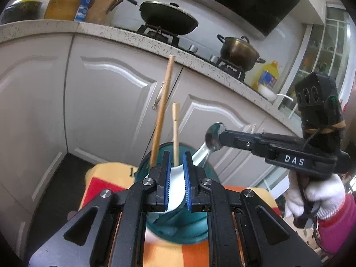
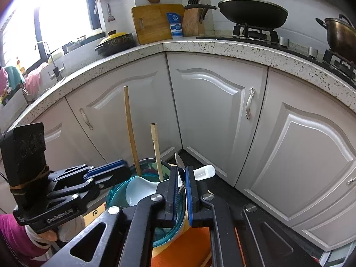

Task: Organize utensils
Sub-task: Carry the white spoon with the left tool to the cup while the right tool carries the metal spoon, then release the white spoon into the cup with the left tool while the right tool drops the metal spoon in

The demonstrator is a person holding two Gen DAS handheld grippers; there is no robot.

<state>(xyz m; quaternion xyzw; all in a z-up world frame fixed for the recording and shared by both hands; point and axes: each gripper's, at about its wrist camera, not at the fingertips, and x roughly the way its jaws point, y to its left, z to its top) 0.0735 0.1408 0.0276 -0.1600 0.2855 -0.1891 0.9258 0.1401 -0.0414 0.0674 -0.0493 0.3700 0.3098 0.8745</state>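
Observation:
A teal glass bowl [image 1: 178, 227] [image 2: 115, 191] stands on an orange and yellow surface [image 1: 106, 178]. In it lie a white ladle [image 2: 142, 189] and two upright wooden sticks, a long one [image 1: 163, 109] [image 2: 131, 133] and a short one [image 1: 175, 133] [image 2: 156, 151]. My left gripper [image 1: 176, 155] [image 2: 123, 166] is shut on the bowl's rim. Above the bowl's right side, my right gripper [image 2: 180, 169] [image 1: 217, 133] is shut on a metal spoon [image 1: 212, 138] [image 2: 178, 158]. The spoon's bowl points up and its handle slants down toward the bowl.
White cabinet doors [image 2: 211, 111] wrap around the corner behind the bowl. The speckled countertop [image 2: 222, 44] carries a wok [image 2: 253, 13], a metal pot [image 1: 240, 51], a cutting board [image 2: 155, 22], a knife block [image 2: 193, 20] and an oil bottle [image 1: 269, 75]. Dark floor [image 1: 55, 178] lies below.

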